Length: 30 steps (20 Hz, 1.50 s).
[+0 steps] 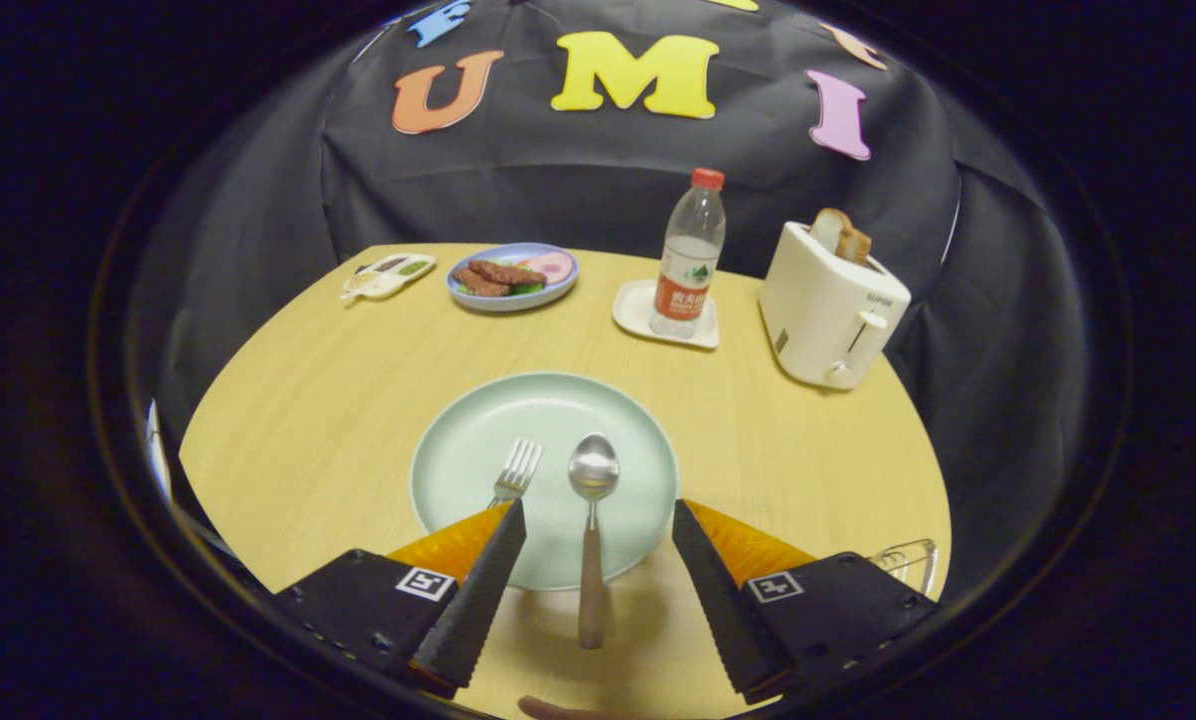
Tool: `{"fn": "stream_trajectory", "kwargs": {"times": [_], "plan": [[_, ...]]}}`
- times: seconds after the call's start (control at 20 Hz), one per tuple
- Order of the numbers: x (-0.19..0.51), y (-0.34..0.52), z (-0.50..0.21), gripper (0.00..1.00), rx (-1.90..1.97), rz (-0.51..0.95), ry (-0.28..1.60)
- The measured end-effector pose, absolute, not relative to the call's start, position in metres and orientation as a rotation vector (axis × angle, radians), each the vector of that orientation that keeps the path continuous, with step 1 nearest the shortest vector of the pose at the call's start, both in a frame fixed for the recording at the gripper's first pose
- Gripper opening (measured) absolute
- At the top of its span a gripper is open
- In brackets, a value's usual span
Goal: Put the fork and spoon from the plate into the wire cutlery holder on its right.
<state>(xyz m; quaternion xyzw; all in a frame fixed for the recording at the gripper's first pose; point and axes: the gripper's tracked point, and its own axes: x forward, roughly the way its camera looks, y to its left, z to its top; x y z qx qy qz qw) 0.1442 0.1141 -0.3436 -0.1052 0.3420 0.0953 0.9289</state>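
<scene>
Ahead of me a round, light wooden table (338,400) stands before a wall of draped black cloth (578,190) that hangs in soft folds down behind its far edge. Even, warm light falls on the pale tabletop, leaving only faint shadows, and the cloth darkens off to either side of me.

Gripper (598,520) spread wide over plate (458,450), spoon (592,500) between fingers, fork (515,472) beside

Small grey brand word on the white toaster (831,305), too small to read, red label on the water bottle (689,255), print illegible, square coded markers on the tool (598,560)
</scene>
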Motion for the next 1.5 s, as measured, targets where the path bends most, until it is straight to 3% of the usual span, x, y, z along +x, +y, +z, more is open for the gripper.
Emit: {"fn": "stream_trajectory", "kwargs": {"times": [0.05,0.2,0.3,0.6,0.7,0.8,0.9,1.15,1.2,1.5], "plan": [[0.147,0.115,-0.349,0.90,-0.221,0.194,0.716],[0.154,0.121,-0.362,0.71,-0.230,0.205,0.765],[0.158,0.120,-0.372,0.69,-0.227,0.195,0.803],[0.152,0.116,-0.387,0.30,-0.187,0.167,0.866],[0.146,0.113,-0.382,0.29,-0.207,0.176,0.857],[0.144,0.110,-0.385,0.12,-0.201,0.179,0.867],[0.136,0.111,-0.377,0.06,-0.176,0.201,0.870],[0.122,0.097,-0.337,0.06,-0.108,0.266,0.851],[0.113,0.092,-0.335,0.01,-0.098,0.278,0.840],[0.088,0.043,-0.288,0.01,-0.076,0.301,0.771]]}}
